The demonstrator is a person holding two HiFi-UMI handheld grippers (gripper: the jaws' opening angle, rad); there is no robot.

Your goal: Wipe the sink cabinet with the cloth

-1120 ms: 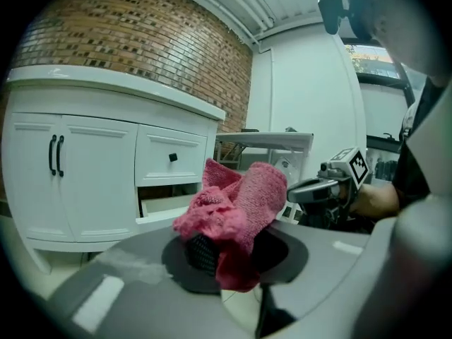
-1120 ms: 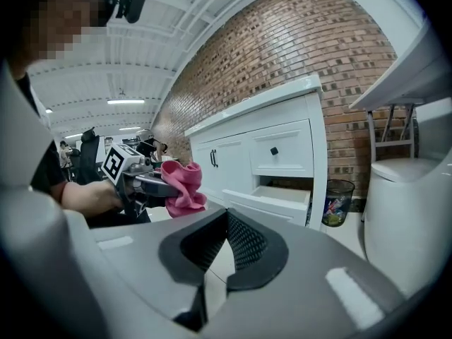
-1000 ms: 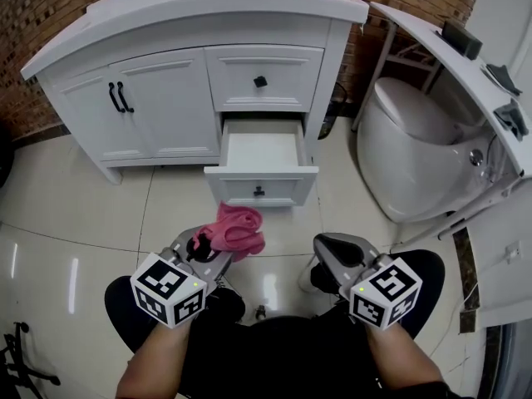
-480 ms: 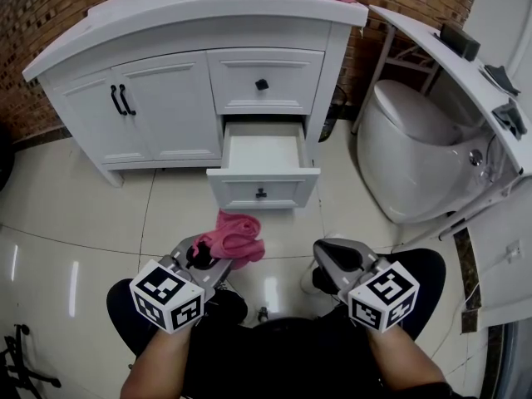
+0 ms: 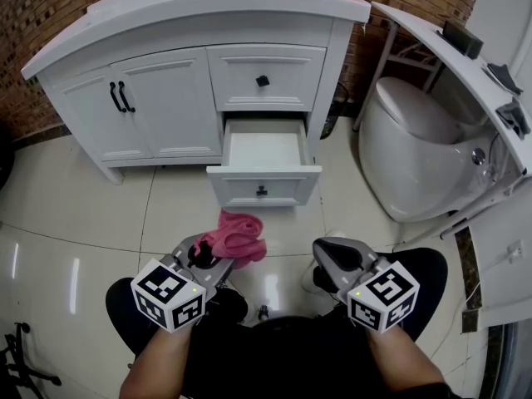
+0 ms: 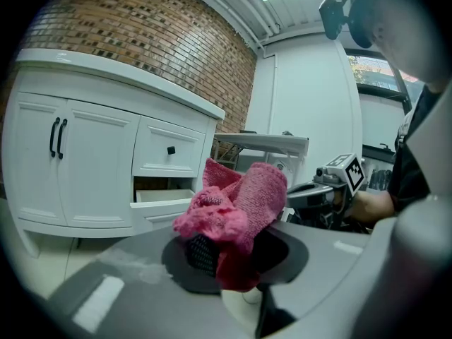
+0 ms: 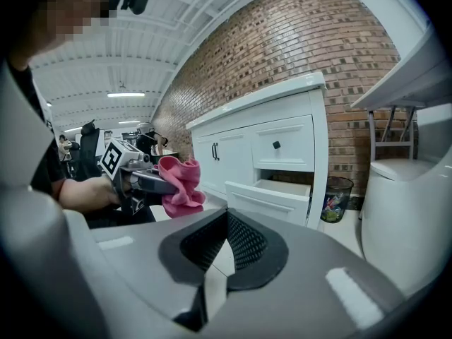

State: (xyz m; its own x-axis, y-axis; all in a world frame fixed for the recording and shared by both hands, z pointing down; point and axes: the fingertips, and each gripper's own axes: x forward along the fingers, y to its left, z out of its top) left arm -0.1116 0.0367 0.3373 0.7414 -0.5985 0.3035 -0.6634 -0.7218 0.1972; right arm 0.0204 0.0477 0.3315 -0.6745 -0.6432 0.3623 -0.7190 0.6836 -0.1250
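Cloth (image 6: pixel 236 210): pink knit, fuzzy, matt. Sink cabinet (image 5: pixel 166 98): white painted panels, smooth satin sheen, with a matt black knob (image 5: pixel 263 81) and pulls (image 5: pixel 119 97). Floor (image 5: pixel 75 223): pale tile, high gloss, lamp glare at near left. Far wall (image 5: pixel 33 7): rough red-brown brick. Toilet (image 5: pixel 416 152) on the right: glossy white, looks ceramic. Left gripper (image 6: pixel 226 256) and right gripper (image 7: pixel 226 249): matt grey plastic shells, black pads (image 7: pixel 247 242) with fine dimpled texture.

Open drawer (image 5: pixel 263 181) of sink cabinet (image 5: pixel 166 98) overhangs floor (image 5: pixel 83 202).
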